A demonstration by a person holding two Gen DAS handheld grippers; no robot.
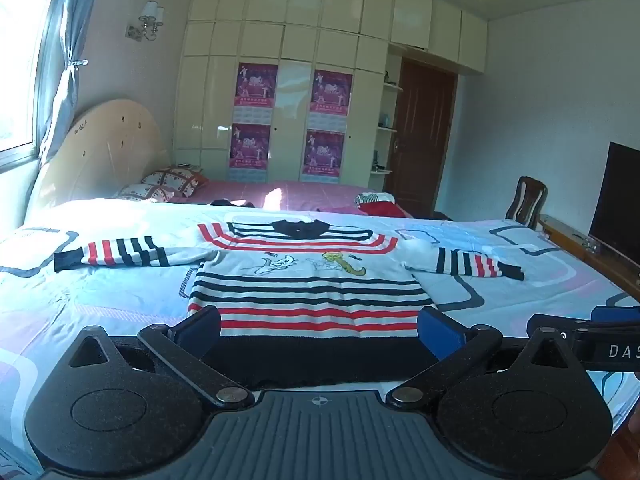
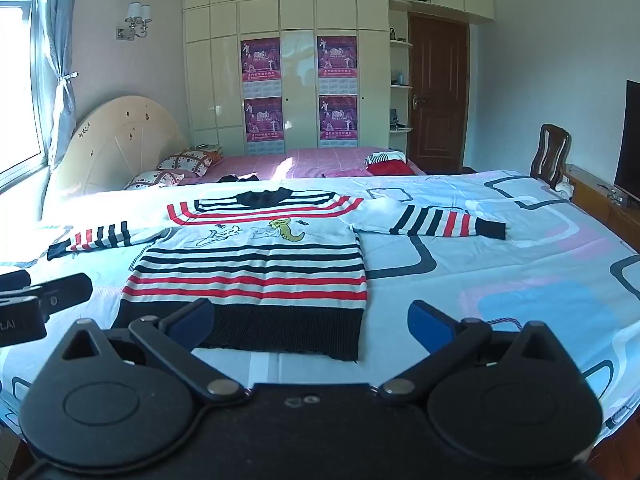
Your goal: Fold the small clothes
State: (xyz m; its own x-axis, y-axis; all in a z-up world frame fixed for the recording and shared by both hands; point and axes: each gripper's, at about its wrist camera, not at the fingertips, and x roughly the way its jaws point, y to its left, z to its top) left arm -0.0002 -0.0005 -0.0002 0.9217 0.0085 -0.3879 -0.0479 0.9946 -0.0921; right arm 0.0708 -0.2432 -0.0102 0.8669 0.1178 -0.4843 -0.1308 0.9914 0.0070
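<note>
Item: striped sweater [image 1: 308, 280], spread flat, front up, on the patterned bedsheet [image 2: 520, 280]; sleeves out to both sides, collar far, black hem nearest. Long axis runs straight away from both tools. Left gripper [image 1: 318, 326]: jaws spread, empty, centred over the hem. Right gripper [image 2: 310, 320]: jaws spread, empty (offset toward the hem's right corner). Left likely nearer the garment's midline.

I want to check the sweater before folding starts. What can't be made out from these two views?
- Left wrist view: the sweater hem's near edge is hidden behind the left gripper.
- Right wrist view: the hem's left corner is hidden behind a finger of the right gripper.
- Both views: the cartoon print is too small to read; the sweater's underside is hidden.
</note>
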